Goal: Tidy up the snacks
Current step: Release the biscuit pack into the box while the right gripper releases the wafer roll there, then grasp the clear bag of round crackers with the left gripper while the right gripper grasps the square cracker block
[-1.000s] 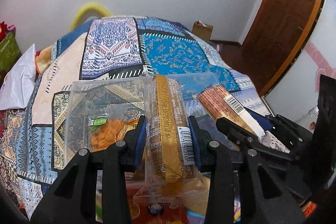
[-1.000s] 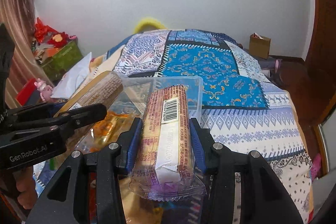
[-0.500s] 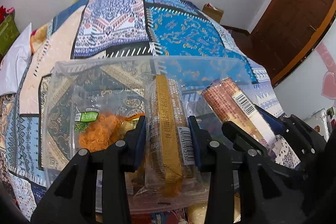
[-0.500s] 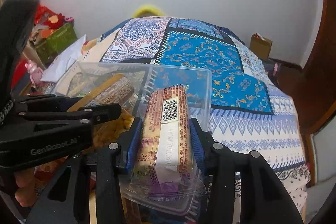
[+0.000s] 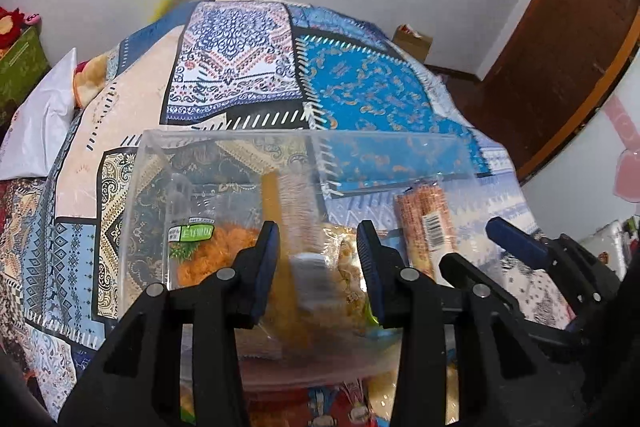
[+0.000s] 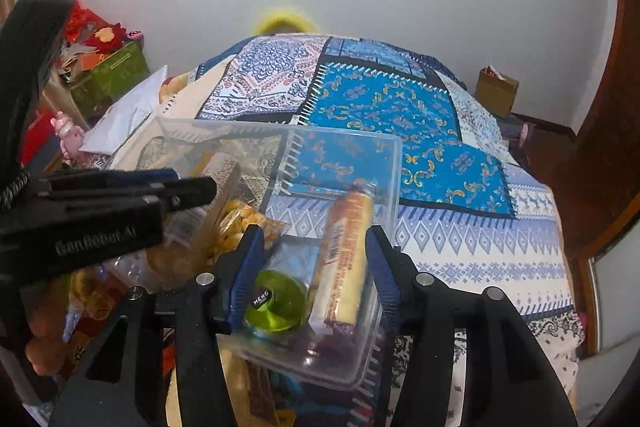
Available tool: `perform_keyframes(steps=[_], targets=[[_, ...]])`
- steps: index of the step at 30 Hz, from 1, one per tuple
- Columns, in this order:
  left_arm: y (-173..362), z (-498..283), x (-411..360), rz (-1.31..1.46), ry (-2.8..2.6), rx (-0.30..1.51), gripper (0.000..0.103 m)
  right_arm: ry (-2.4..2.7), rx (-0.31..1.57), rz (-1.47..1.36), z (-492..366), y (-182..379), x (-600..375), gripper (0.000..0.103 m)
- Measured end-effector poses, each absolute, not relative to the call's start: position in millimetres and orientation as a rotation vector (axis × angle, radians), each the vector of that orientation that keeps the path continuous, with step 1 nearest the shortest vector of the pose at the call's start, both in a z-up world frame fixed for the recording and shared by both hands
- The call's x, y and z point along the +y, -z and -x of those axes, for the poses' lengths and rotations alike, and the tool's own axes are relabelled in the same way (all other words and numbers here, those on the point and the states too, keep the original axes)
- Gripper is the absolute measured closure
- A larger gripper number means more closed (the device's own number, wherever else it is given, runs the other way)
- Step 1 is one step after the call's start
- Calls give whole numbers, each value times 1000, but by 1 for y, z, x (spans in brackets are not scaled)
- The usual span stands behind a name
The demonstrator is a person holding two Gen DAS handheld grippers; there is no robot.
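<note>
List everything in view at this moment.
clear plastic box: 1, transparent, on the quilt
long barcoded snack pack: 1, orange-brown, in the box
gold-striped snack pack: 1, gold-brown, blurred, in the left tool
shredded snack bag: 1, orange, box's left part
puffed snack bag: 1, yellow, box's middle
round lid-like thing: 1, green, box's near end
patchwork quilt: 1, blue and cream, on the bed
cardboard box: 1, brown, floor by wall
left tool: 1, black, shut on the gold-striped snack pack
right tool: 1, black, jaws just opening, barcoded pack loose between
</note>
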State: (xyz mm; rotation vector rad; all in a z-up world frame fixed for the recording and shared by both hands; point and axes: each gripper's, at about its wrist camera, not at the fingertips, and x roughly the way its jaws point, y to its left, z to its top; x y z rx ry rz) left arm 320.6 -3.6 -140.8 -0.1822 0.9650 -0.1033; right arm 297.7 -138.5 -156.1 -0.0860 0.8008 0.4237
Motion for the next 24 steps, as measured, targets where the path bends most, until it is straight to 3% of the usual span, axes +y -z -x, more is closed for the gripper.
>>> perform_keyframes(steps=[4,7,15,18,20,24], targets=[[122,-301,-1,170,100,916,64,-431,781,76,-284,146,-142,51],[108,-283,-2,128,84,877,53,-431,759,66,-271,139,-145,44],[77,-227,5,78,91,769,34,-449,720,56,-238,122,-151,40],[71,-204,12,65,76,718,31,-447,705,57,-225,118,-153,29],[69,-193,18,62,68,708,18,-439,696,63,-219,117,-154,27],[72,-174,34,72,44,716,15,-447,705,65,-210,120,-155,27]])
